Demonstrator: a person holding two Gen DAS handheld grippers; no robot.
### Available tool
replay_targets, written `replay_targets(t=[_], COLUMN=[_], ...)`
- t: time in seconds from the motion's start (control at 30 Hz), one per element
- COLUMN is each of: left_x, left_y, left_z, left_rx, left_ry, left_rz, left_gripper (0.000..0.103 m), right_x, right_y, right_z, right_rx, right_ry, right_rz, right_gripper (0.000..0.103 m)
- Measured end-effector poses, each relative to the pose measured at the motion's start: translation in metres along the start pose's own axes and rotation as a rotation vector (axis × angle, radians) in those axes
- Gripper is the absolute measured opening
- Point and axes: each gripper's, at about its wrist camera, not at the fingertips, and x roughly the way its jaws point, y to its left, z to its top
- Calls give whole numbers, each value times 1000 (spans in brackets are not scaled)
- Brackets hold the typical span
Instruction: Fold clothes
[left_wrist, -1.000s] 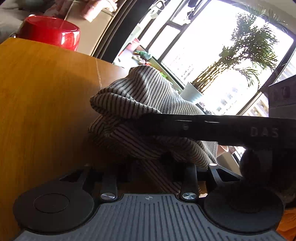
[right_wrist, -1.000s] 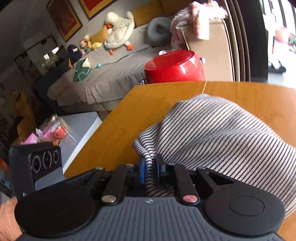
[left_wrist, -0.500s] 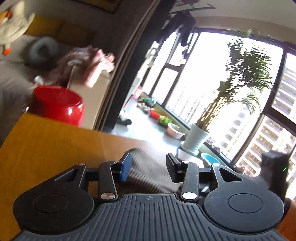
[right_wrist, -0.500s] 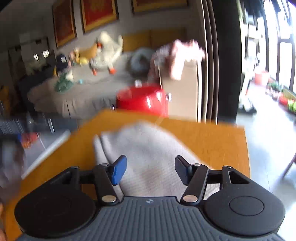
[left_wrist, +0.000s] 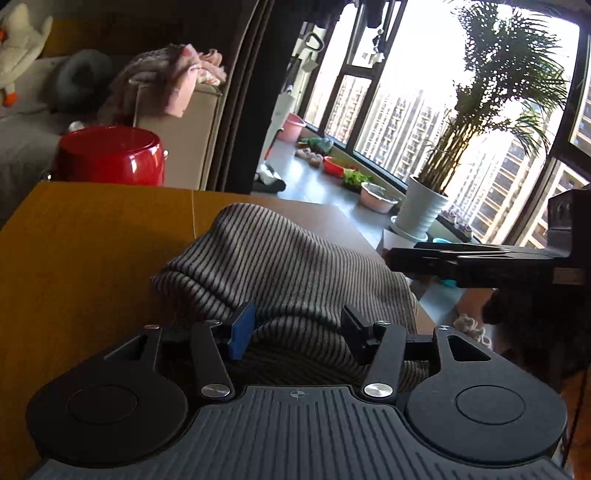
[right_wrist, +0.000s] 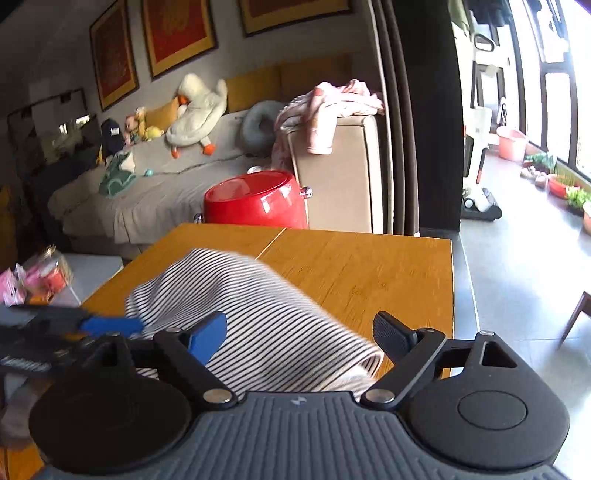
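Tabletop (right_wrist: 369, 273): sweater (left_wrist: 280, 273) (striped) between jaws

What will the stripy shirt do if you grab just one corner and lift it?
The shirt would probably flop and dangle, since it already lies in soft, rumpled folds on the table. It looks thin, so likely light. The folds would probably fall open when lifted, because nothing pins them: both the left tool and the right tool are open.
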Motion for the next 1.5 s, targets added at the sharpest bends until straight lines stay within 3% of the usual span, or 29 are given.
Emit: replay_targets(t=[0.07,0.13,0.2,0.27,0.47,0.63,0.93,1.27,1.33,1.4,1.5], left_x=[-7,-8,0,13,30,22,30,35,34,34,28], left_y=[0,7,17,26,72,116,199,209,207,205,202], left_z=[0,-3,-6,-9,-8,2,36,37,37,36,32], left_rx=[-52,-141,-218,-238,-317,-323,-316,-295,-290,-283,-293], left_ry=[14,61,113,128,93,24,-27,-68,-69,-71,-80], left_rz=[0,-39,-84,-69,-54,19,42,20,29,43,65], left_gripper=[73,79,80,78,75,74,78,79,80,82,86], right_x=[23,42,45,43,31,58,118,133,131,129,128], right_y=[-16,-27,-30,-27,15,55,124,111,107,105,97], right_z=[0,-11,-22,-33,-48,-41,-27,-18,-19,-19,-22], right_rx=[27,67,126,155,107,109,102,186,206,216,260], right_ry=[17,55,56,58,80,74,20,-13,-20,-22,-12], right_rz=[-6,11,69,113,92,86,40,64,61,36,33], right_gripper=[87,87,86,80,77,79,85,90,93,103,103])
